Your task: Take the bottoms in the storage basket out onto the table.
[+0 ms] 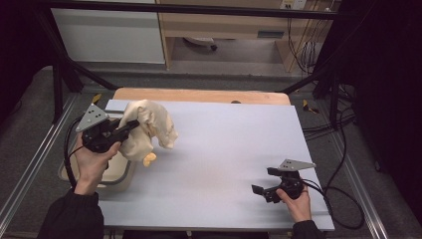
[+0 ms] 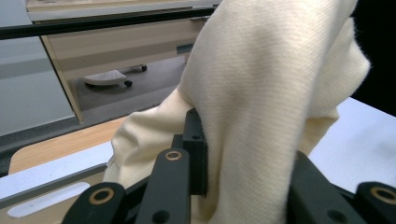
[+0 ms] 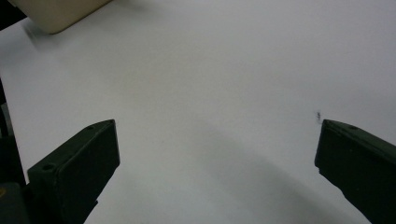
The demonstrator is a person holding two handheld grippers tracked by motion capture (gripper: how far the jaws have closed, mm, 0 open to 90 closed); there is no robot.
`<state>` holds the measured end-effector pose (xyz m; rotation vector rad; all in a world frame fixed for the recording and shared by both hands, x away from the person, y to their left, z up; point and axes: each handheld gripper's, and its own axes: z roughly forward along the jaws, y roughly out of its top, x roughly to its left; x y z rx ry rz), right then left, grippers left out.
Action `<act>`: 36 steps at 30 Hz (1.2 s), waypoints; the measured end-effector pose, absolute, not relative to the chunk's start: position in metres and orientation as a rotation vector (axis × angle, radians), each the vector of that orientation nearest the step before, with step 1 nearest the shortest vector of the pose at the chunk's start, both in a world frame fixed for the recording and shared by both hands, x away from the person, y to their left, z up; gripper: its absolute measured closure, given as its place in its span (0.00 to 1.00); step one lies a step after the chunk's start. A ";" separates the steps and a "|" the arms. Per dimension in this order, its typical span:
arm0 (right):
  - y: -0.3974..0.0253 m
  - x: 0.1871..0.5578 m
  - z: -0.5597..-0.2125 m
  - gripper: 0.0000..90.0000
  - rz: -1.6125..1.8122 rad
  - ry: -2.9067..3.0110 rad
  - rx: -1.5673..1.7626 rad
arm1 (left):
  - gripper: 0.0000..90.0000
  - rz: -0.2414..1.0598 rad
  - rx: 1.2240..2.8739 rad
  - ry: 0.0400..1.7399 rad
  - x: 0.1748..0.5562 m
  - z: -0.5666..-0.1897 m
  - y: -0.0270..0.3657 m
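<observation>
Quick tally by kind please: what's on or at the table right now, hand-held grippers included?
Hand-held grippers: 2, left shut on the cloth, right open
Cream cloth: 1, lifted above the table
Beige bin at the table's left edge: 1
Total: 4

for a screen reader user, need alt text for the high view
The left hand-held gripper holds a cream cloth up above a beige bin at the white table's left edge. The right hand-held gripper rests open, near the front right.
</observation>
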<state>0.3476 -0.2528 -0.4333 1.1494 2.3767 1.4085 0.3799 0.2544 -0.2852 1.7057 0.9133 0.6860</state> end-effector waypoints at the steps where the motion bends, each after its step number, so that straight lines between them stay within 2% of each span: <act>1: -0.253 0.348 -0.433 0.00 1.411 2.375 1.152 | 0.83 0.686 1.708 0.912 0.380 -0.285 0.253; 36: -0.253 0.347 -0.433 0.00 1.411 2.374 1.153 | 0.83 0.618 1.781 0.861 0.387 -0.304 0.204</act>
